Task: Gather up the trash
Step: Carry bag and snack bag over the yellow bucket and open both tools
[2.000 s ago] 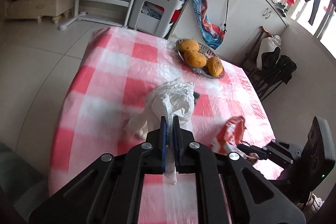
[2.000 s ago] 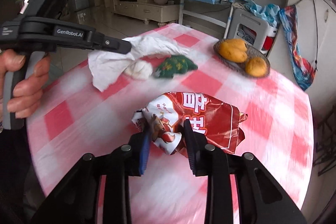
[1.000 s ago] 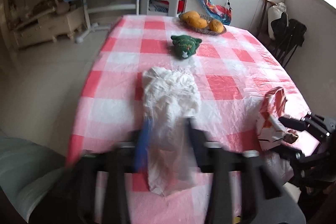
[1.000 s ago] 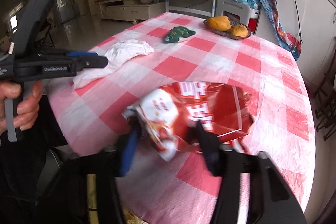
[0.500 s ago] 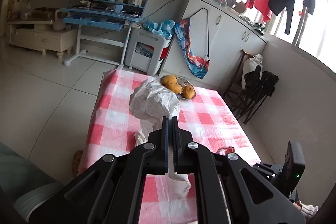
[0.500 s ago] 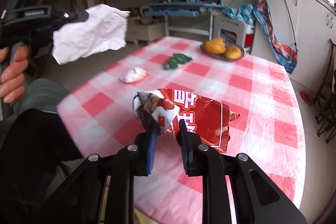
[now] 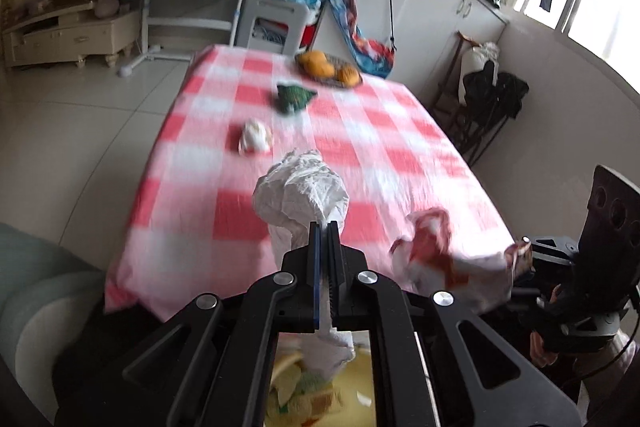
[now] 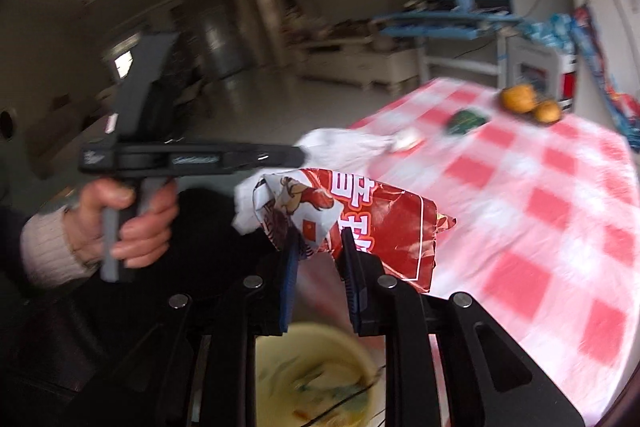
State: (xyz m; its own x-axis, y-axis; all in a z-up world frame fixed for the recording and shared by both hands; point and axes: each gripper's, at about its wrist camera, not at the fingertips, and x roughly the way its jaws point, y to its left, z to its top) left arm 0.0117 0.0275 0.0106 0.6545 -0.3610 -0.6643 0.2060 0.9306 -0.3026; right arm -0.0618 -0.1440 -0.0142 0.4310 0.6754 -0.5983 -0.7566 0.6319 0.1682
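Note:
My left gripper (image 7: 324, 225) is shut on a crumpled white tissue (image 7: 300, 193) and holds it in the air at the table's near edge. It also shows in the right wrist view (image 8: 298, 157) with the tissue (image 8: 340, 143). My right gripper (image 8: 318, 235) is shut on a red snack bag (image 8: 380, 227), held off the table; the bag shows blurred in the left wrist view (image 7: 430, 247). A yellow bin (image 8: 316, 383) with trash in it sits below both grippers, also seen in the left wrist view (image 7: 320, 391).
On the red-and-white checked tablecloth (image 7: 380, 147) lie a small white wad (image 7: 254, 141), a green crumpled wrapper (image 7: 294, 97) and a fruit plate (image 7: 328, 69). A dark chair (image 7: 492, 99) stands at the right. A hand (image 8: 132, 223) holds the left gripper.
Both grippers pulled back off the table's near edge and tilted down; the yellow bin has come into view beneath them. The tissue and bag stay gripped.

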